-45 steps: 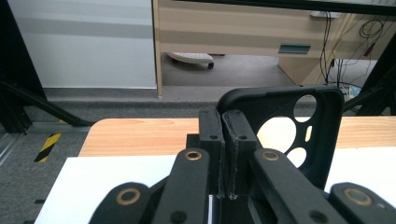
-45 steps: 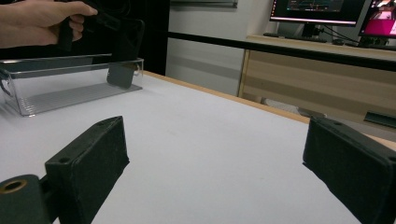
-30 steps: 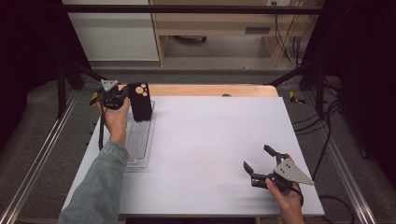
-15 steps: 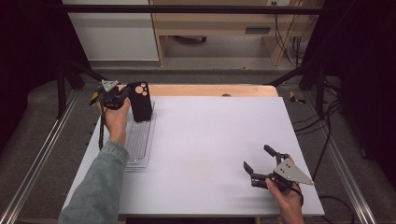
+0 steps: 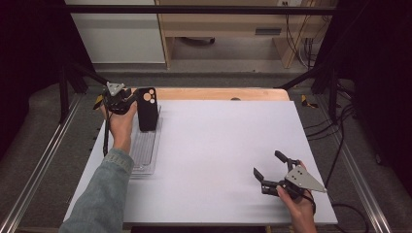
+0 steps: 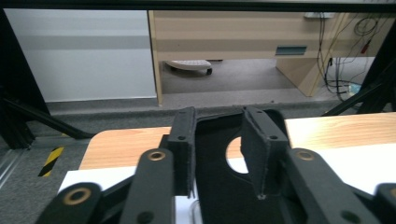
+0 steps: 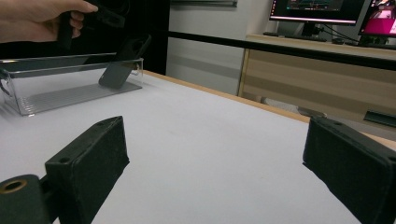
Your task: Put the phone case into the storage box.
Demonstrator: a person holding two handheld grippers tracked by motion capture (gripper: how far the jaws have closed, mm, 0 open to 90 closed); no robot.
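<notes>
While my left gripper (image 5: 130,98) has just been opening, its jaws loosely straddle the case (image 5: 147,108), propped upright in the tray (image 5: 144,155)'s far end; my right gripper (image 5: 268,168) idles wide, well apart.

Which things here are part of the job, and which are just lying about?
Part of the job:
- black phone case, leaning in the tray
- clear tray
- left tool, jaws just opening around the case

Lying about:
- right tool, open over the white table
</notes>
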